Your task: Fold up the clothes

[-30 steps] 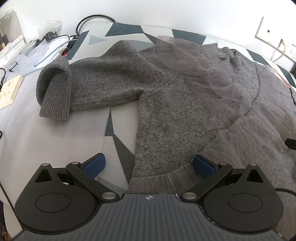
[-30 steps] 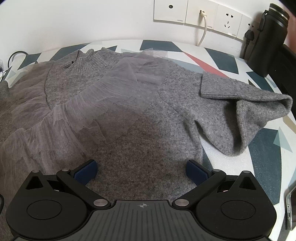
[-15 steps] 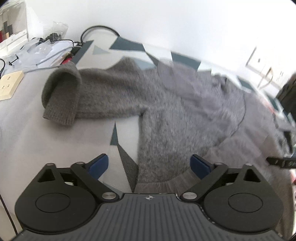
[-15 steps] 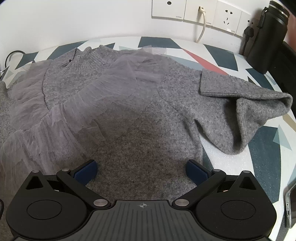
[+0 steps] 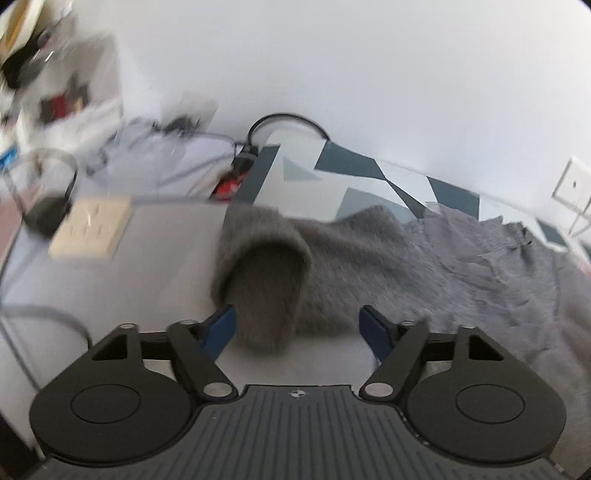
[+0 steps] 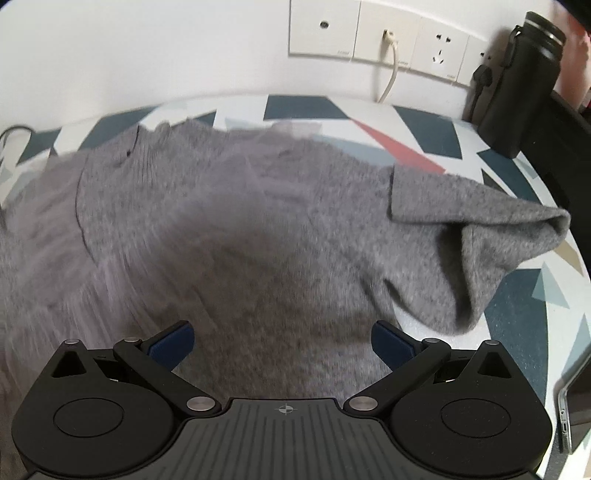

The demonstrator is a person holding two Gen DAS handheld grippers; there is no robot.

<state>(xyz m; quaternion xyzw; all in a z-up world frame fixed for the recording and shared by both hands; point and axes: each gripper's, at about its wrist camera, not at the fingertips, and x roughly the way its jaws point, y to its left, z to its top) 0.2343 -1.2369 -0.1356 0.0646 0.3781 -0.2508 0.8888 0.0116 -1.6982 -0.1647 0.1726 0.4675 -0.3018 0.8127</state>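
Left gripper [image 5: 297,326]: my jaws closing, parted around sweater cuff [image 5: 266,291], not pressing.
Right gripper [image 6: 282,339]: mine, wide over sweater [image 6: 266,236].
Surface: geometric-patterned tabletop [image 6: 517,314].
Room: white wall [image 6: 147,44], sockets [image 6: 384,33].

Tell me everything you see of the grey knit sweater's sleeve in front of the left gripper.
The grey fuzzy knit sleeve lies on the patterned table cover, stretching sideways from the sweater's body. Its end is folded back on itself, so the cuff hangs open towards the camera like a dark pocket. The cuff sits between the left gripper's blue pads; the jaws have just been closing, but the pads do not press on it yet. The picture is motion-blurred, so finer knit detail is lost.
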